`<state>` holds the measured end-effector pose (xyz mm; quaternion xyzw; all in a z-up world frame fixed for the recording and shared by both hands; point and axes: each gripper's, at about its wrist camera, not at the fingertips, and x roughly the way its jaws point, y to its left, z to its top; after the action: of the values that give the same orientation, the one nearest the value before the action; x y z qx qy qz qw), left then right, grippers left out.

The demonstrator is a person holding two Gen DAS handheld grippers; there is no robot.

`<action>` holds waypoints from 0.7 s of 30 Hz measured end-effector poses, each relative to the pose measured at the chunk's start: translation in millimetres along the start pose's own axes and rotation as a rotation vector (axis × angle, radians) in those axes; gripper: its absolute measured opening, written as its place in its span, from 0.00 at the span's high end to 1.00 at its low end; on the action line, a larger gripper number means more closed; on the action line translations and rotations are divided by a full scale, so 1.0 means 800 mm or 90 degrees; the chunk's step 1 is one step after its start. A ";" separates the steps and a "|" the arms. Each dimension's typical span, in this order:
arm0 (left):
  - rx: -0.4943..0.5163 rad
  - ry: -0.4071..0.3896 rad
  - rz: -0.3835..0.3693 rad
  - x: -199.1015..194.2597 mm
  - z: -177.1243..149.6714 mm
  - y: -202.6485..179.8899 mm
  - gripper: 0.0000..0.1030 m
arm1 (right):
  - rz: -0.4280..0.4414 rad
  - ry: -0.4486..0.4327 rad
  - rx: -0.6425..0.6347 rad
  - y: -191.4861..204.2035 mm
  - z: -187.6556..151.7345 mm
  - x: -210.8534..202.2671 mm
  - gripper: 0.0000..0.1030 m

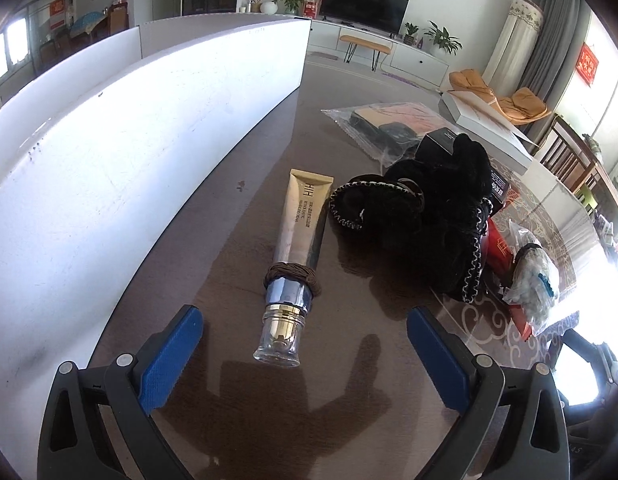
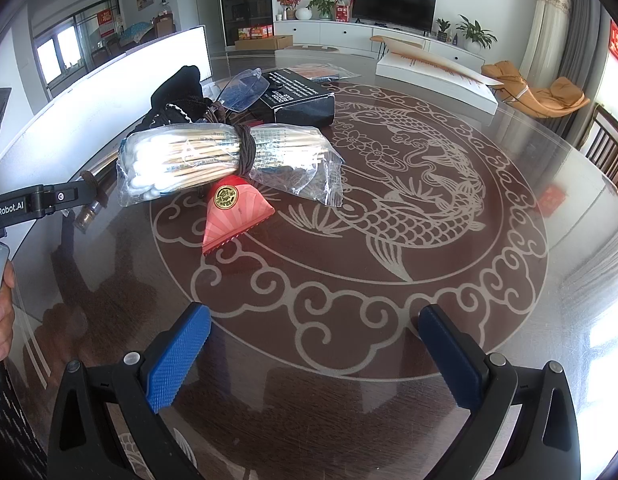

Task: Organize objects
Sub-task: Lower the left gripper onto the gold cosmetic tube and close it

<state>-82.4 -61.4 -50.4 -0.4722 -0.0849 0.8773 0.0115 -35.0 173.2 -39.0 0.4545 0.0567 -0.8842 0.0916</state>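
A gold cream tube (image 1: 299,232) with a clear cap and a brown hair tie (image 1: 293,274) round its neck lies on the dark table, cap end just ahead of my open, empty left gripper (image 1: 305,344). A black fuzzy pouch (image 1: 429,220) lies to its right. In the right wrist view a bag of cotton swabs (image 2: 213,156) bound by a brown tie rests on a red fan-shaped packet (image 2: 235,216), ahead and left of my open, empty right gripper (image 2: 315,340). The tube's cap (image 2: 87,214) and the left gripper's arm (image 2: 37,200) show at the left.
A white board (image 1: 129,152) stands along the table's left side. A black box (image 2: 297,98), glasses in a clear sleeve (image 2: 243,88), a plastic bag with dark items (image 1: 389,124) and a white book (image 2: 433,76) lie farther back. The glass tabletop bears a fish pattern (image 2: 409,184).
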 end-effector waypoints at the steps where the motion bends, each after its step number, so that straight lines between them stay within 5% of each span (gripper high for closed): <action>1: -0.002 0.002 0.000 0.003 0.001 0.001 0.00 | 0.000 0.000 0.000 0.000 0.000 0.000 0.00; 13: 0.055 0.015 0.063 0.023 0.018 -0.010 0.01 | 0.000 0.000 0.000 0.000 0.000 0.000 0.00; 15: 0.064 -0.004 0.087 0.017 0.016 -0.011 0.27 | 0.000 0.000 0.000 0.000 0.000 0.001 0.00; 17: 0.072 -0.011 0.078 0.008 0.013 -0.012 0.69 | 0.000 0.000 0.000 0.000 0.000 0.000 0.00; 21: 0.062 0.000 0.062 -0.010 -0.007 -0.010 0.74 | 0.000 0.000 0.000 0.000 0.000 0.001 0.00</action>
<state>-73.9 -53.6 -45.5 -0.4748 -0.0187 0.8798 -0.0085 -35.2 173.3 -39.5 0.4544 0.0567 -0.8843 0.0917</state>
